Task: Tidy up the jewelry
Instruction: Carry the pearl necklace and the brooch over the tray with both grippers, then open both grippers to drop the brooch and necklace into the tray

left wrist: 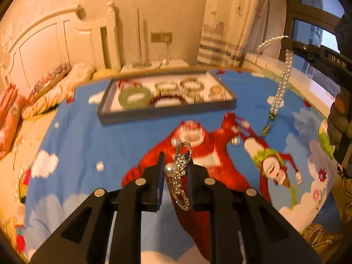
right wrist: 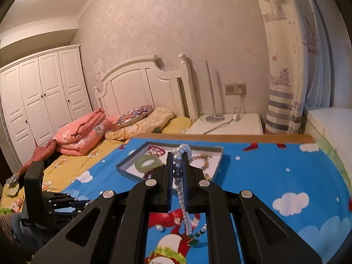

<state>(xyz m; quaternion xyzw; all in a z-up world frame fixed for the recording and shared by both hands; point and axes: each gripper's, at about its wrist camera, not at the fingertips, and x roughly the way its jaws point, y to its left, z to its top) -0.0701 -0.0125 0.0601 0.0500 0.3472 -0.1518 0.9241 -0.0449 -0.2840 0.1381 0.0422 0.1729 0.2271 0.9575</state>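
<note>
Left gripper (left wrist: pixel 177 160): tilted down over the cartoon-print blue cloth (left wrist: pixel 92 136); black jaws clamped on a rhinestone brooch (left wrist: pixel 180 176), metallic, curled, set with one round pearl.
Pearl earrings (left wrist: pixel 235 141): two, loose on the cloth just beyond the brooch.
Jewelry tray (left wrist: pixel 132 115): far centre, shallow, dark-rimmed, white-lined; holds a smooth green jade bangle (left wrist: pixel 134 97) and beaded bracelets.
Right gripper (right wrist: pixel 177 165): nearly level, raised; jaws fully closed on a pearl necklace (right wrist: pixel 183 206), glossy strand hanging free, green pendant at its end.
</note>
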